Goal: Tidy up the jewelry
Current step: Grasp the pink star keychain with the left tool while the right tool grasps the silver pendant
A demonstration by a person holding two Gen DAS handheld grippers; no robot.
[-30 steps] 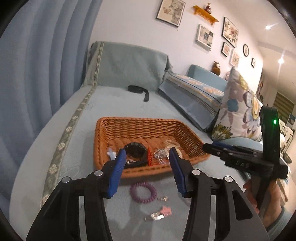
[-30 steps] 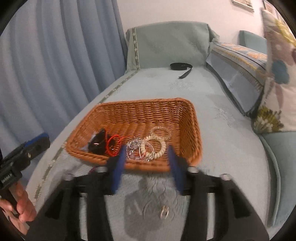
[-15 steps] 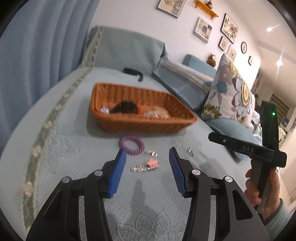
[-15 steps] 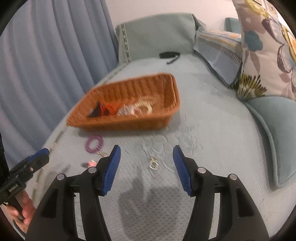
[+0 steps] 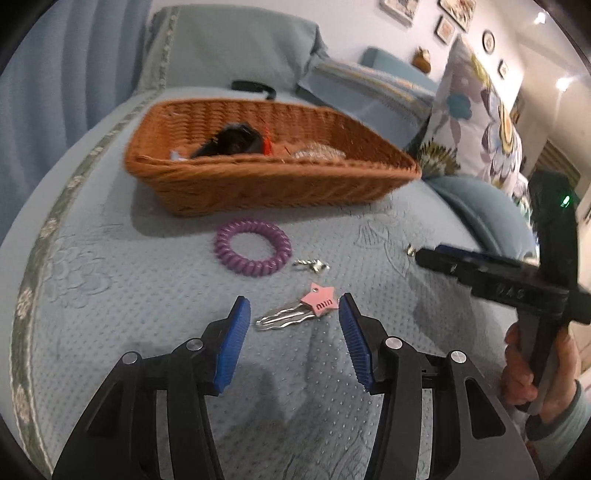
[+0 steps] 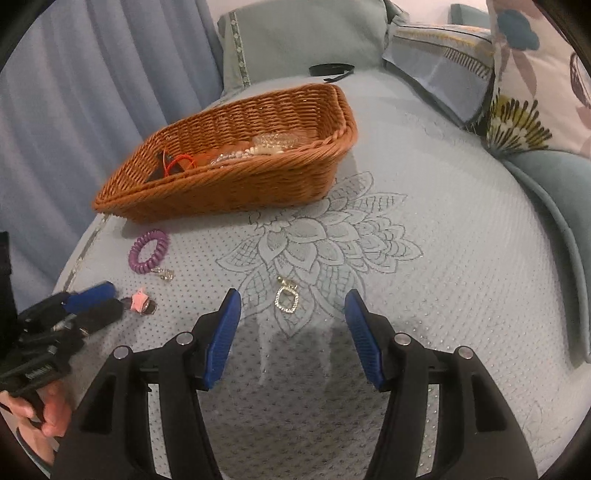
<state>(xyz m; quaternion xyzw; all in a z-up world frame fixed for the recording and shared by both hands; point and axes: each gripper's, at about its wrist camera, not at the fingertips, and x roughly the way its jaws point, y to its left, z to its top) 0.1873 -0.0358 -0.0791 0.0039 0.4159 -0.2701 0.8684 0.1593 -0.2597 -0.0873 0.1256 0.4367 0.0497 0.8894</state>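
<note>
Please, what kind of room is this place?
Most likely a home living room. The work happens on a sofa seat with a blue embroidered cover, a floral cushion leans at the back, and framed pictures hang on the wall.

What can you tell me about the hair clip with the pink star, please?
The hair clip is a flat silver metal snap clip with a pink star at one end that bears small dark lettering. It lies flat on the blue quilted cover, nothing touching it, just beyond the open left gripper, with the purple coil hair tie farther off.
</note>
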